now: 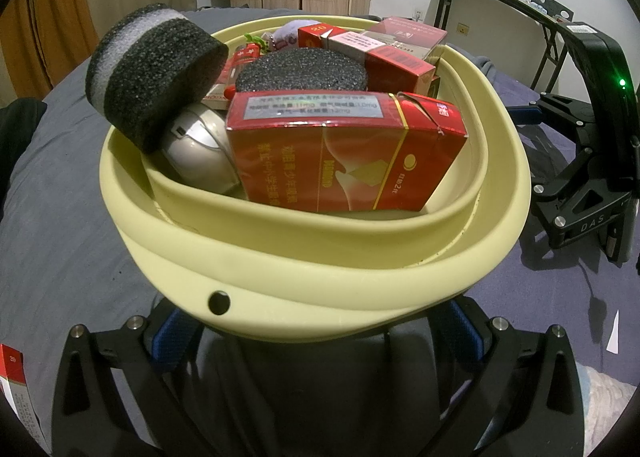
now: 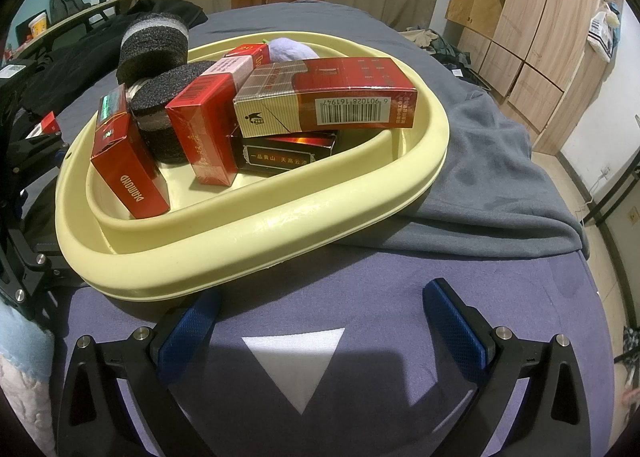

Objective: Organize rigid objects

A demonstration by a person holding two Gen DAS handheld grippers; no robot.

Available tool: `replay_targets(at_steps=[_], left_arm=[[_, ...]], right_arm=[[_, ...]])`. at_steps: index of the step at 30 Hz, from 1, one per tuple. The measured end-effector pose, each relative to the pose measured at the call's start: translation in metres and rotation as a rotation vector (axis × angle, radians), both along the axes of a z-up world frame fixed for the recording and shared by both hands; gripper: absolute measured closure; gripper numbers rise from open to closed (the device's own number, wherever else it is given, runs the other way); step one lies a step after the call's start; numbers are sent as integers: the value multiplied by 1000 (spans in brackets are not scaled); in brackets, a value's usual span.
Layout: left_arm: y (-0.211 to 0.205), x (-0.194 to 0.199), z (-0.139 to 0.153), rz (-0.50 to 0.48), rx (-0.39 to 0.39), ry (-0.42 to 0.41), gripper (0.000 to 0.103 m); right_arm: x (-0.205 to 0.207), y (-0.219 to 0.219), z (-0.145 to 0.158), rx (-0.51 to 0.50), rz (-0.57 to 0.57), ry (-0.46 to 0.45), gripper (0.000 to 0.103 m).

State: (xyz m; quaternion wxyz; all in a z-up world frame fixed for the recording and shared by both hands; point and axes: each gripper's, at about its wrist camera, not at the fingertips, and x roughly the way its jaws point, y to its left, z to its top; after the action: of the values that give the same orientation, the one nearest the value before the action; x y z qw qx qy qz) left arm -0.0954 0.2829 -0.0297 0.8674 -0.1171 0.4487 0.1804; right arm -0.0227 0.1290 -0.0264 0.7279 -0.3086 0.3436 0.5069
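a cream collapsible basin (image 1: 304, 281) sits on a bed covered in grey-blue bedding (image 2: 500, 193), filled with rigid items. the left gripper (image 1: 316, 321) is at the basin's near wall, its blue pads spread wide, but the fingertips are tucked under the overhanging rim, so whether they touch it cannot be told. inside, a red diamond cigarette pack (image 1: 344, 161) stands on its edge at the front, hiding most of a silver computer mouse (image 1: 196, 149) beside it. a black-and-grey foam cylinder (image 1: 152, 73) rests tilted on the left rim, and a second dark foam disc (image 1: 302, 71) lies behind the pack, its lower part covered. farther back, more red packs (image 1: 372, 53) are stacked, with a small purple fuzzy thing (image 1: 294, 31) and a green-and-red trinket too blocked to identify. in the right wrist view a brown-and-red pack with a barcode (image 2: 328, 97) lies across a black box (image 2: 284, 153) that is mostly buried. the right gripper (image 2: 320, 329) hovers open over bare bedding, near the basin without touching it, above a white triangular paper scrap (image 2: 296, 365). another red pack (image 1: 12, 385) is cut off at the left wrist view's lower left edge.
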Motion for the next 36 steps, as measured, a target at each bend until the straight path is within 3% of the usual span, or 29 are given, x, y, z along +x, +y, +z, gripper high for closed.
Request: replay_targets(at_steps=[36], left_arm=[[-1,-7,-2,0,0,0,0]], right_arm=[[6,3,-3,-1,0,0,0]])
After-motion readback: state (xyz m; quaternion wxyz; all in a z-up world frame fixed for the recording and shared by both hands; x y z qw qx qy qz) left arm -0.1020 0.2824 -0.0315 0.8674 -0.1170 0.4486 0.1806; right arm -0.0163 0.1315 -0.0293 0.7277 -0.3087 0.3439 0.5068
